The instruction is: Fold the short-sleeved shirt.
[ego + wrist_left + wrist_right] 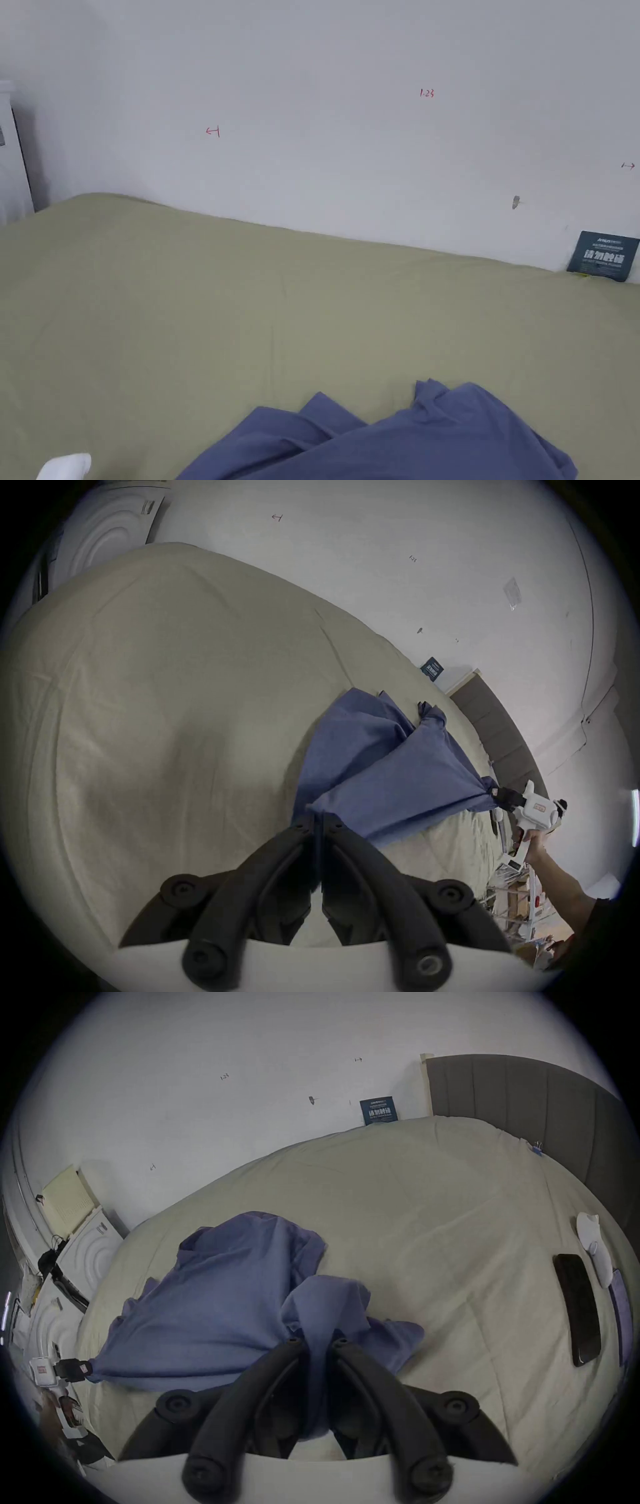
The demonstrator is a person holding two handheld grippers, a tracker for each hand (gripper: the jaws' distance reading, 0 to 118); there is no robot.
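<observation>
— While we hold the shirt stretched above the bed's near edge, what grips it?
— Our left gripper and right gripper each pinch a corner.

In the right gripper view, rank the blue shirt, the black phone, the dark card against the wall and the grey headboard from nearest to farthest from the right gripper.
1. Blue shirt: clamped in the right gripper.
2. Black phone: on the bed, to the right.
3. Dark card and grey headboard: at the far end, too close to call.
</observation>
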